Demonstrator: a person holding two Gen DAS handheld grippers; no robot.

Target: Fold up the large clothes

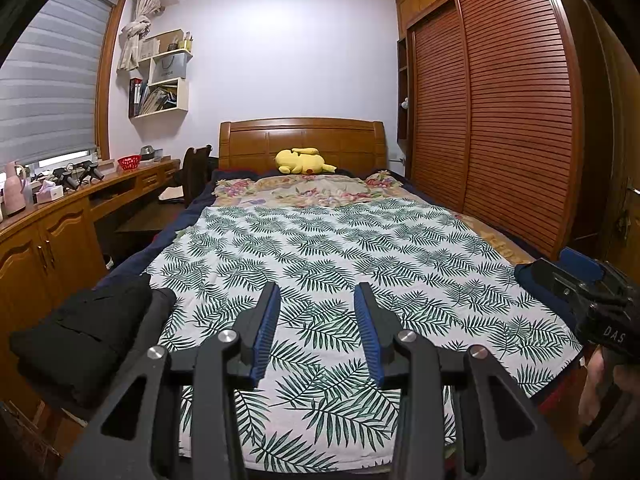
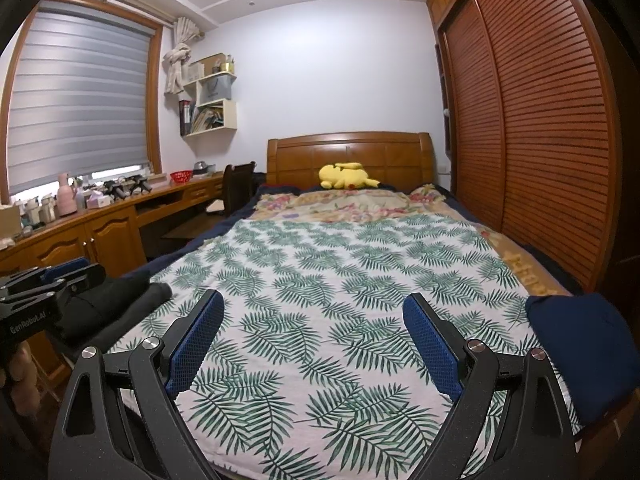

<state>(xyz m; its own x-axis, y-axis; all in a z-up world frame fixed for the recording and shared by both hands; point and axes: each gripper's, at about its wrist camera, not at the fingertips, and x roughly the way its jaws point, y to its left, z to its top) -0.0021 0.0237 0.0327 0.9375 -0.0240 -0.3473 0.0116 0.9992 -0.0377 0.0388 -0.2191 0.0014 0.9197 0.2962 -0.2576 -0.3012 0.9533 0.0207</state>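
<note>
The black garment (image 1: 86, 332) lies in a folded stack at the left edge of the bed, apparently set aside so the centre of the leaf-print sheet (image 1: 320, 256) stays free as a working surface. Its underside and far edge are hidden by its own folds, and the left wrist view cuts off its lower part behind the gripper frame.

The left gripper (image 1: 316, 300) hovers above the sheet near the foot of the bed, its 2 fingers moderately apart and holding nothing. The right gripper (image 2: 314, 314) hovers alongside, its 2 fingers spread wider, also unloaded. Both point toward the headboard, a neutral stance suited to choosing the next item.

The navy garment (image 2: 580, 344) rests at the right edge of the bed. Whether it is fully folded cannot be determined; its outer side runs out of the frame.
</note>
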